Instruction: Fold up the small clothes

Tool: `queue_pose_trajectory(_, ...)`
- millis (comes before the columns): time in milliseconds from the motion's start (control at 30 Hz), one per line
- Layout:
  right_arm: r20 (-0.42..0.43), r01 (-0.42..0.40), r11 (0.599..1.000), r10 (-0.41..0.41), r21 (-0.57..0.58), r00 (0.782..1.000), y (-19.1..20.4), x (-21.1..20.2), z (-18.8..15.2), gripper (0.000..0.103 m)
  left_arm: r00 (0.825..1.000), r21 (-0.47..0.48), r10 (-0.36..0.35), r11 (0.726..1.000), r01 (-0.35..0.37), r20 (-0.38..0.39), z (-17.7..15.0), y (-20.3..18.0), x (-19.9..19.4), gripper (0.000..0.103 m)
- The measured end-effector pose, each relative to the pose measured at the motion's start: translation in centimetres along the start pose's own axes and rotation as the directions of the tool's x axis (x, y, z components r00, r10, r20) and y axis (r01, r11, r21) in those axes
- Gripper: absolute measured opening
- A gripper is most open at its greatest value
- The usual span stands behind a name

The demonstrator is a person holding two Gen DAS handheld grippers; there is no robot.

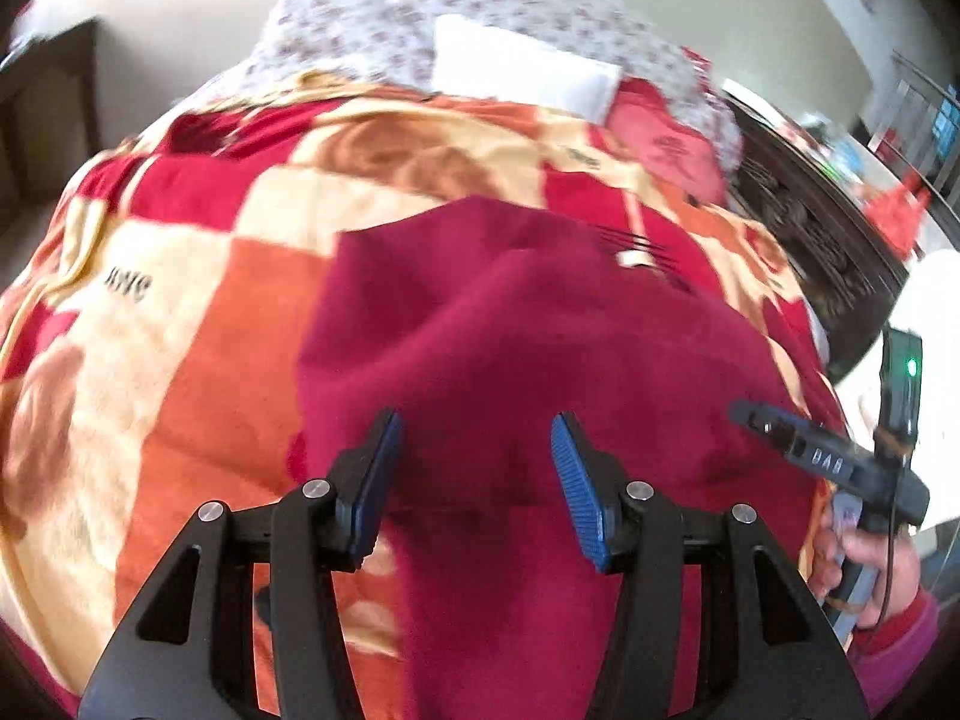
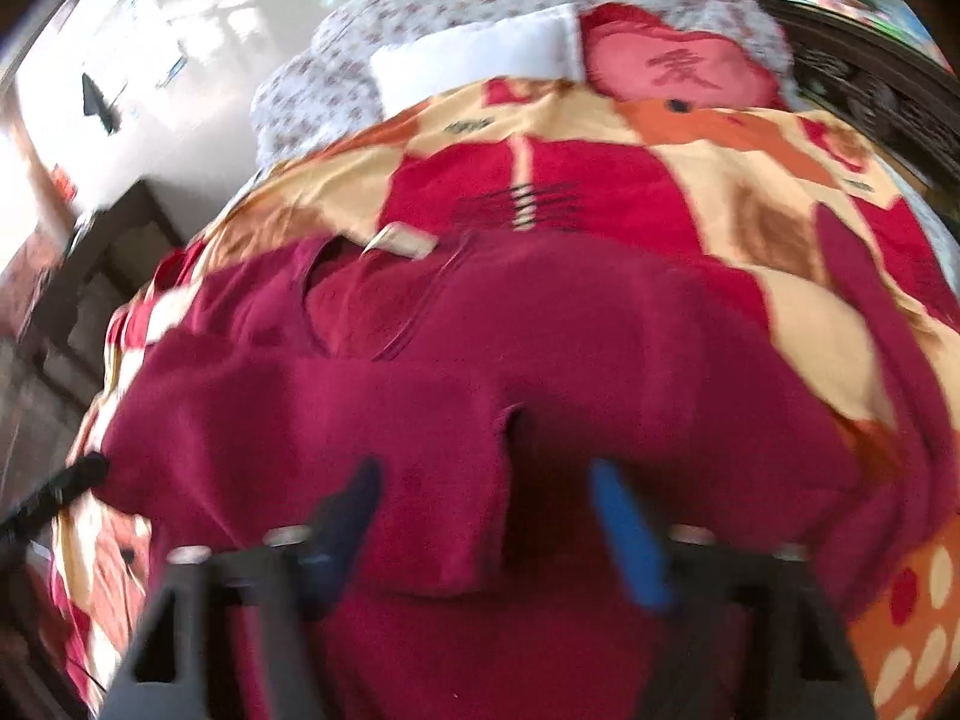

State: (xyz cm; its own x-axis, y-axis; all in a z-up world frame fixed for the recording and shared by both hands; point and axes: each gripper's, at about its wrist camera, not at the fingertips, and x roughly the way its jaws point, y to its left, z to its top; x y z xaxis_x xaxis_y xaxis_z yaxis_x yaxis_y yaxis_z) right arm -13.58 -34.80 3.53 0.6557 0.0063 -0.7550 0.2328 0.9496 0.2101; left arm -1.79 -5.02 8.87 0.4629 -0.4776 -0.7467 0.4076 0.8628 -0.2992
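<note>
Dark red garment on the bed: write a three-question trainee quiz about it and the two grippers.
1. True or false: the left gripper has its jaws apart over the dark red garment.
2. Multiple choice: the garment lies on A) a wooden floor, B) a checked blanket, C) a chair.
3. Fill in: in the right wrist view, the right gripper is open and grips ____.

Key: 1 true; 2 B; 3 nothing.
</note>
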Motion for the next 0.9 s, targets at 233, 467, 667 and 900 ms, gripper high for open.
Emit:
queue_pose_trajectory(233,0.059,0.014,0.996,-0.009,-0.088,0.998,0.7,-0.7,-0.6,0.005,0.999,-0.012,0.046,0.999,-0.046,-0.012,-0.1,-0.1,1.0,0.052)
queue_pose_trajectory(467,0.191,0.023,0.997,-0.008,-0.077,0.981,-1.5,-5.6,0.9,0.005,0.999,-0.014,0.053,0.999,-0.053,0.0,0.5,-1.8,1.8,0.052)
queue_pose_trajectory(667,0.165,0.055,0.999,-0.054,0.001,0.985,-5.2,-4.6,1.1,0.005,0.996,0.023,0.075,0.997,-0.074,-0.037,0.0,-3.5,3.7,0.052)
queue_pose_trajectory(900,0.135,0.092,0.995,-0.094,0.028,0.986,-7.0,-3.7,-0.1,0.005,0.993,0.04,0.106,0.994,-0.104,-0.046,-0.3,-4.0,4.8,0.052)
